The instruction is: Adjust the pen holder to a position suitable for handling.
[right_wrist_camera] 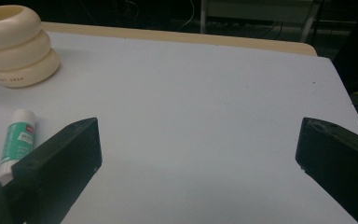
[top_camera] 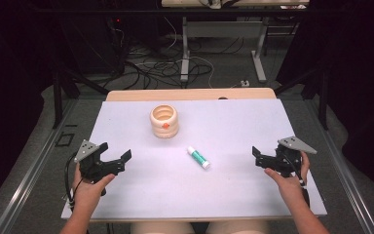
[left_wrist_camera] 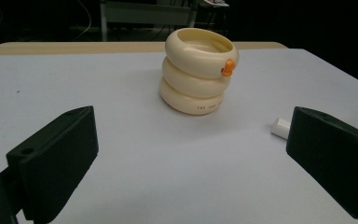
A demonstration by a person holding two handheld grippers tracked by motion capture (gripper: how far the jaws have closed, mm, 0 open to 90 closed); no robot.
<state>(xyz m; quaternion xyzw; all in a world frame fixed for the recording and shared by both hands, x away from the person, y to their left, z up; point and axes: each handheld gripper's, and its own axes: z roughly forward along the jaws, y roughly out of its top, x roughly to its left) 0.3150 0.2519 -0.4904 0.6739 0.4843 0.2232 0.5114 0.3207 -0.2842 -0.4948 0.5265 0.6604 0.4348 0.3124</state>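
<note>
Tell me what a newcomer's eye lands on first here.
First, the cream plastic holder shaped like three stacked rings, upright toward the far middle of the white table, an orange knob on its side. Next, the green-and-white glue stick lying flat nearer the person. The left tongs and right tongs flank them, open and empty.

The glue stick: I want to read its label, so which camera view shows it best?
The right gripper view: the glue stick lies close, its green-and-white label facing up, though its lower end hides behind a jaw. The high view shows the whole stick, but small. The left gripper view catches just a white end beside a jaw.
</note>
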